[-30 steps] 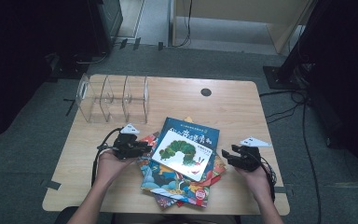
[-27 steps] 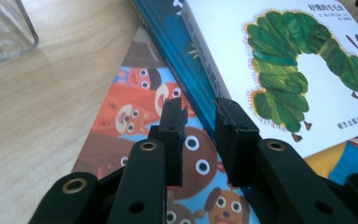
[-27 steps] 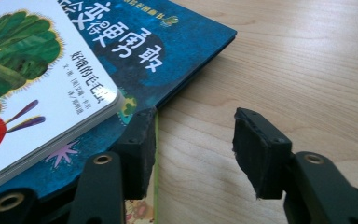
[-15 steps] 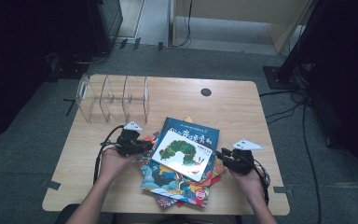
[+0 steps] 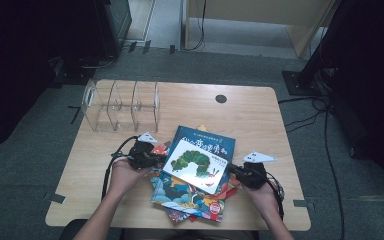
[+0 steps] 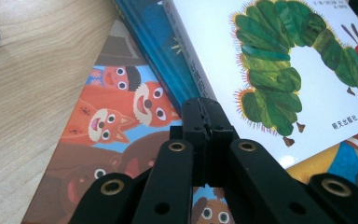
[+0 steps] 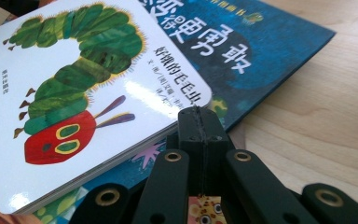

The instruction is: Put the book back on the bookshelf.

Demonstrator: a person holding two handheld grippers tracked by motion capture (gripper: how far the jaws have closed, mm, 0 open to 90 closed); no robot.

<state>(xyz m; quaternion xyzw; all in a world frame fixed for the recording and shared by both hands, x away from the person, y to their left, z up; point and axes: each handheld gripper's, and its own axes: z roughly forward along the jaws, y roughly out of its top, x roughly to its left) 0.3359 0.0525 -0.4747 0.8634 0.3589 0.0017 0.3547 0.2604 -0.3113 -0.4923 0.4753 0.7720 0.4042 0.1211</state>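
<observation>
A white caterpillar board book lies on top of a dark blue book, both on a fanned pile of colourful picture books. My left gripper rests at the pile's left edge. Its jaws have just been closing and now meet, with nothing between them, above a book with fox faces and beside the blue book's spine. My right gripper sits at the pile's right edge. Its jaws also just closed on nothing, next to the white book's corner.
A clear acrylic rack with upright dividers stands at the back left of the wooden table. A round cable hole is near the far edge. Cables trail on the floor to the right.
Both grippers' jaws have closed. The right gripper has slid a little left, up to the edge of the books. The left hand has stayed where it was.
</observation>
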